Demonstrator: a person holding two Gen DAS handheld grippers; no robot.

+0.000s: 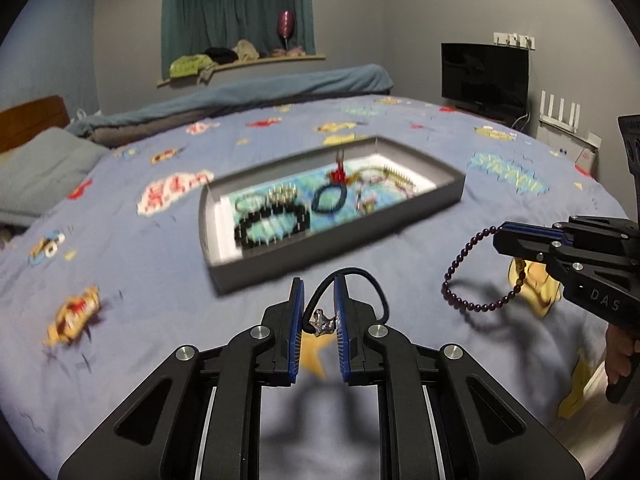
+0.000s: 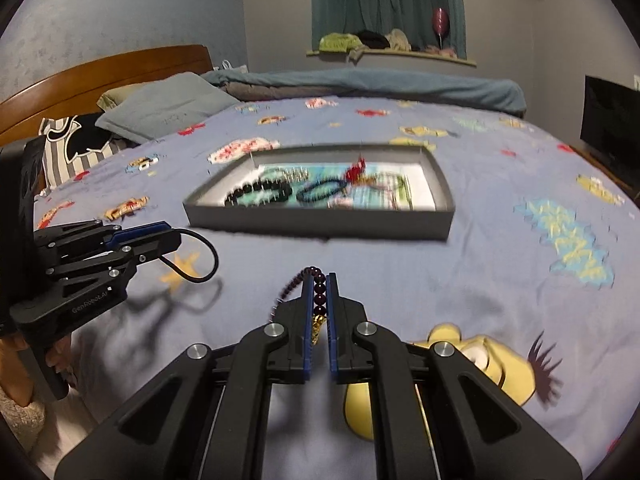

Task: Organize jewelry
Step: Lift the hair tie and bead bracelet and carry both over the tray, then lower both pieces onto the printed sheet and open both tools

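Note:
A grey jewelry box (image 1: 320,236) lies open on the bed, also in the right wrist view (image 2: 320,222). Inside it lie a black bead bracelet (image 1: 276,220), a dark blue band (image 1: 330,198) and other pieces. My left gripper (image 1: 319,286) is shut on a black cord bracelet (image 1: 360,276) with a silver charm (image 1: 322,322), held above the sheet in front of the box. My right gripper (image 2: 319,278) is shut on a dark purple bead bracelet (image 2: 319,294). That bracelet hangs as a loop (image 1: 460,276) from the right gripper (image 1: 496,236) in the left wrist view.
The blue bedsheet (image 2: 460,272) has cartoon prints. Pillows (image 2: 160,108) and a wooden headboard (image 2: 112,72) are at the left. A folded blanket (image 1: 280,88) lies at the far edge. A TV (image 1: 484,76) stands at the right.

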